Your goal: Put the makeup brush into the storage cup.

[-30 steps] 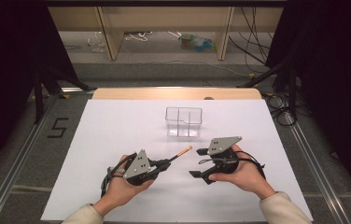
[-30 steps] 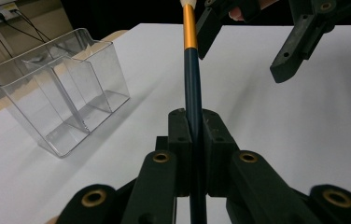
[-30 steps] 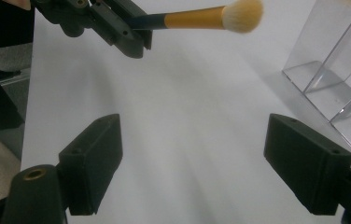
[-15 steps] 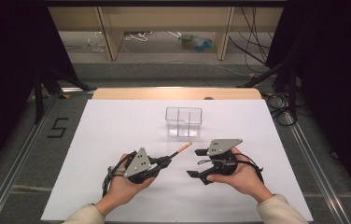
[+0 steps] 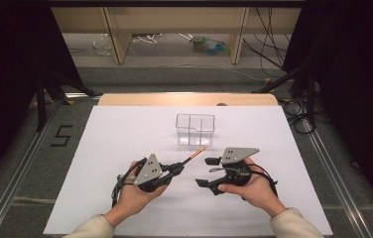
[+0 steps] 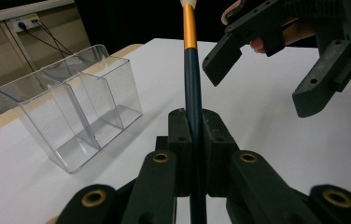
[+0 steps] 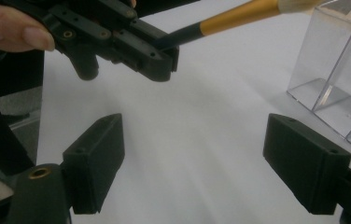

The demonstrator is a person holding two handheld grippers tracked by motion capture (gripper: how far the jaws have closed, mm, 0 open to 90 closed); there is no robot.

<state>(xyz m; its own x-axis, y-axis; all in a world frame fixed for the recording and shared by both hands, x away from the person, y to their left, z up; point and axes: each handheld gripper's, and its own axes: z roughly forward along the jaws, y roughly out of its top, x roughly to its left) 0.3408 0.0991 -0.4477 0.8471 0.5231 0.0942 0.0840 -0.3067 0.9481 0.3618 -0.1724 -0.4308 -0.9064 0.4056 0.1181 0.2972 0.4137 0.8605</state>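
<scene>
My left gripper [image 5: 178, 168] [image 6: 196, 135] is shut on the dark handle of a brush [image 5: 193, 156] [image 6: 191, 70]. The brush has a gold ferrule and a pale tip, and it points away toward a clear two-compartment box [image 5: 195, 130] [image 6: 71, 112]. My right gripper [image 5: 209, 171] [image 7: 199, 158] is open, with nothing between its pads. It faces left toward the brush and sits just right of its tip. The right gripper view has the left gripper [image 7: 157, 58] and the brush [image 7: 229, 18] at the top, and the box [image 7: 337, 70] at the right.
A white sheet [image 5: 125, 134] covers the table, with a wooden edge [image 5: 184, 99] at the far side. Beyond it stand shelf legs and loose cables on the floor [image 5: 150, 39]. Metal rails run along both sides, and a "5" [image 5: 61, 135] marks the left.
</scene>
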